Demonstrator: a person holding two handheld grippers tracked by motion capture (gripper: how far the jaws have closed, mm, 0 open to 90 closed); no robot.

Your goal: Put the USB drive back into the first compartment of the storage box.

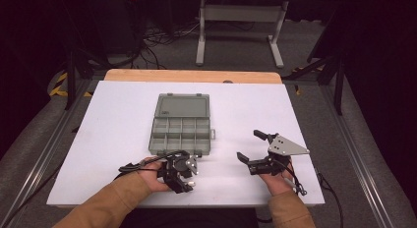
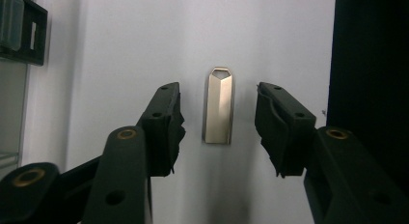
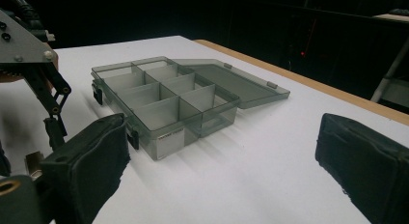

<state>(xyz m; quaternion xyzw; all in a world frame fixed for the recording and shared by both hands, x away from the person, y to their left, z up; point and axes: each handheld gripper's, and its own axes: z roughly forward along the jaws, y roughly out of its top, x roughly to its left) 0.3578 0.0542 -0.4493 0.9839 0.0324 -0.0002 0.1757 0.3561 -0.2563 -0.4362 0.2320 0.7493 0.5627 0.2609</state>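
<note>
I'm seeing tan sleeves covering both forearms. The left tongs point(image 1: 183, 178) are showing black linked arms with brass-ringed pivots, small screw holes and ragged black pads. The right tongs point(image 1: 250, 150) are wearing a grey three-cornered plate, and black cables are trailing from both.

In the high view the metal USB stick point(image 1: 191, 184) beneath the left hand-held gripper point(image 1: 183, 180) is too small to identify, a pale speck mostly covered by the jaws. The near edge of the compartment box point(image 1: 181, 135) is partly hidden behind that gripper's body and cable. In the left gripper view the picture's left edge cuts off the box point(image 2: 14, 28), leaving 1 corner with a latch, and the dark strip at the right is too dim to read. In the right gripper view both jaws run off the bottom edge, the left hand-held gripper point(image 3: 29, 64) is cut by the left edge, and the background is too dark to make out.
</note>
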